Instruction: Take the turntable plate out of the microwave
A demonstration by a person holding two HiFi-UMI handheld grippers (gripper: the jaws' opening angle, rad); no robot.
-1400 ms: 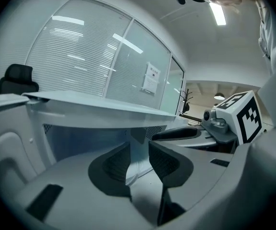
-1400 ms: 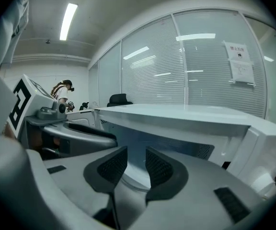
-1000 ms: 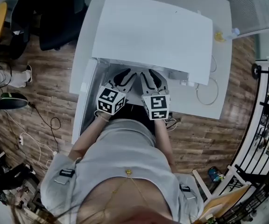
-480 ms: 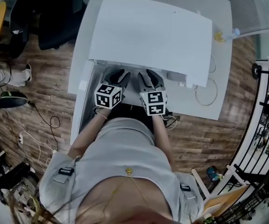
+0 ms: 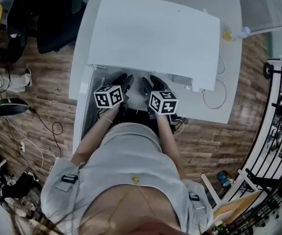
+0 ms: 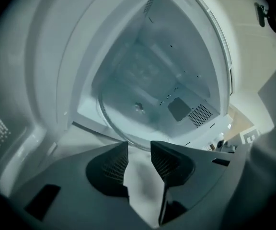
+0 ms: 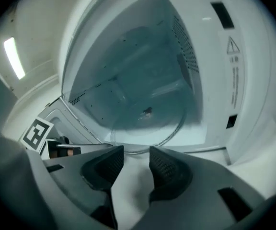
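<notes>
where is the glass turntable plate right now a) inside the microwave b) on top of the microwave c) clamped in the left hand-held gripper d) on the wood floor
A: the turntable plate lies flat inside the microwave, ahead of the left hand-held gripper and right hand-held gripper, whose jaws have just been opening with nothing between them.

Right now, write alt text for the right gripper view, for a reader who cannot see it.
The right gripper faces the open microwave, its jaws apart, just opened wider, with nothing between them. The glass turntable plate lies flat inside it, its near rim just past the jaw tips.
</notes>
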